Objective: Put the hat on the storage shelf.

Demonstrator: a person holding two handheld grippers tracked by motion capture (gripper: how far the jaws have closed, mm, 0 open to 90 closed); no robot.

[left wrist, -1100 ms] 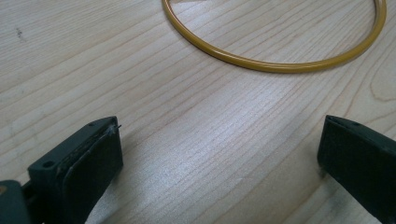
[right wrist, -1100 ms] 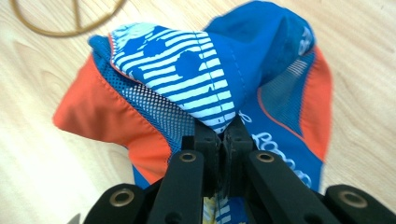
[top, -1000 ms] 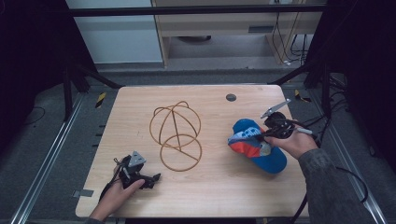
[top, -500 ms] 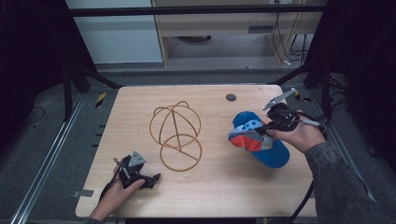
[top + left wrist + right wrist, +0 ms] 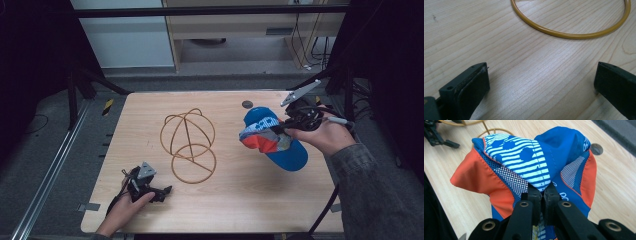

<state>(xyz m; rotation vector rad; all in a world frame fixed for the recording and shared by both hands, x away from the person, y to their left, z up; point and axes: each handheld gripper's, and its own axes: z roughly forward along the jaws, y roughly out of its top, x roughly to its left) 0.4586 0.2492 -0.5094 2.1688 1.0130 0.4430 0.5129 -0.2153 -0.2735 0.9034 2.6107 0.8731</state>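
The right gripper [image 5: 286,127] pinches the blue-and-orange cap [image 5: 270,137] by its crown fabric, presumably to carry it toward the wire hat stand [image 5: 189,145], while the left gripper [image 5: 159,190] rests on the desk [image 5: 240,200], jaws spread.

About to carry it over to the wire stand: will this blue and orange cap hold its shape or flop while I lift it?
Probably floppy: the cap folds and sags either side of the right claw, pinched on its fabric. Likely light, since a small pinch lifts it. Its brim looks stiffer and hangs low, so it may swing.
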